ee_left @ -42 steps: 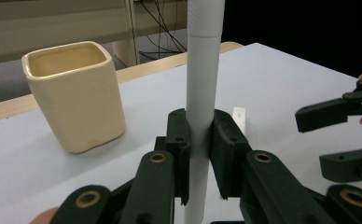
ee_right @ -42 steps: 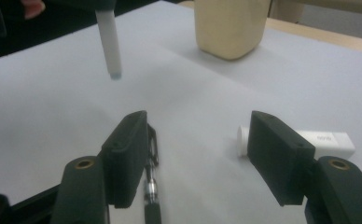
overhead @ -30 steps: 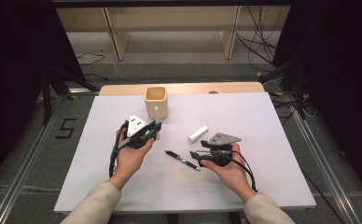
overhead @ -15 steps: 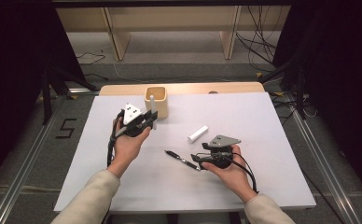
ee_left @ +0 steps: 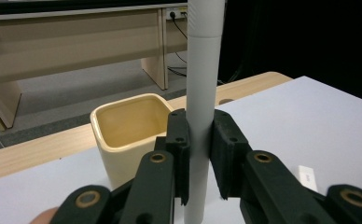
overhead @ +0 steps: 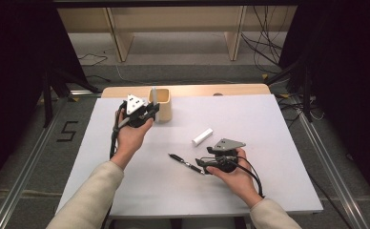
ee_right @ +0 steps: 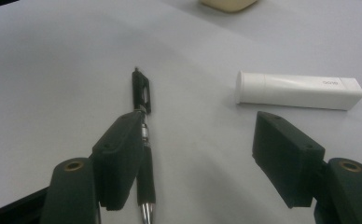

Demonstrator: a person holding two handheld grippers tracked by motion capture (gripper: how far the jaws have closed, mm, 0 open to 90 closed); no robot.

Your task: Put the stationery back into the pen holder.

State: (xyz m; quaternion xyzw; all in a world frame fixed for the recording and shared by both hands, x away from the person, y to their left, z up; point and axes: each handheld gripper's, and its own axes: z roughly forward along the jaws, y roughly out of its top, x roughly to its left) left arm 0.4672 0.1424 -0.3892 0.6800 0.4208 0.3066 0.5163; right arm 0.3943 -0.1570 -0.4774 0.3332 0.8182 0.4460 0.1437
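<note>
One grey marker (ee_left: 201,93) is clamped upright in the left gripper (ee_left: 200,154), just beside one cream cup (ee_left: 130,126). One black pen (ee_right: 143,121) and one white tube (ee_right: 298,89) are seen on the table (overhead: 269,124) by the right gripper (ee_right: 207,158), whose jaws are spread apart.

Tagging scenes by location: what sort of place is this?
Likely a lab recording station, not a home or office: a white table between dark curtains, floor rails either side, loose cables behind it, and a number marked on the floor.

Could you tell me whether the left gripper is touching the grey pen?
Touching: in the left gripper view, the left gripper has both fingers pressed against the upright grey pen.
</note>
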